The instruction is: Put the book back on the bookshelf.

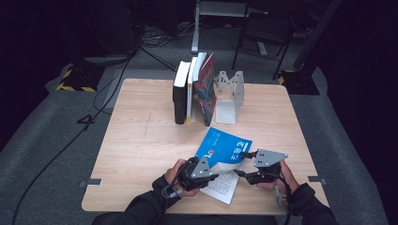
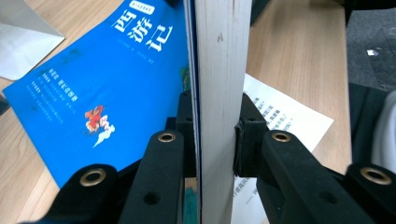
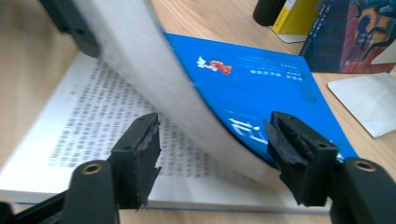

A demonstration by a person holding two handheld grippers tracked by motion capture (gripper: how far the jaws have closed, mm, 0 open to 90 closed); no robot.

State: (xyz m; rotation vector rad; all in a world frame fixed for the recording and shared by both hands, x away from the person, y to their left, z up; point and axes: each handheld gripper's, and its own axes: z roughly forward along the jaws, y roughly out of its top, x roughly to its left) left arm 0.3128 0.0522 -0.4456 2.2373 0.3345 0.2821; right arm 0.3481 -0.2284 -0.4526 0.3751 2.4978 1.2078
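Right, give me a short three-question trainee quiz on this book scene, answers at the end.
1. True or false: the left gripper is shut on a stack of pages of the blue paperback book.
2. Where does the silver metal bookend stand: A) left of the upright books, B) right of them, C) on the open book?
3. In the right gripper view, what arches between the jaws of the right gripper?

Key: 1 true. 2 B. 3 The lifted stack of pages with the blue cover; the pads stand apart from it.
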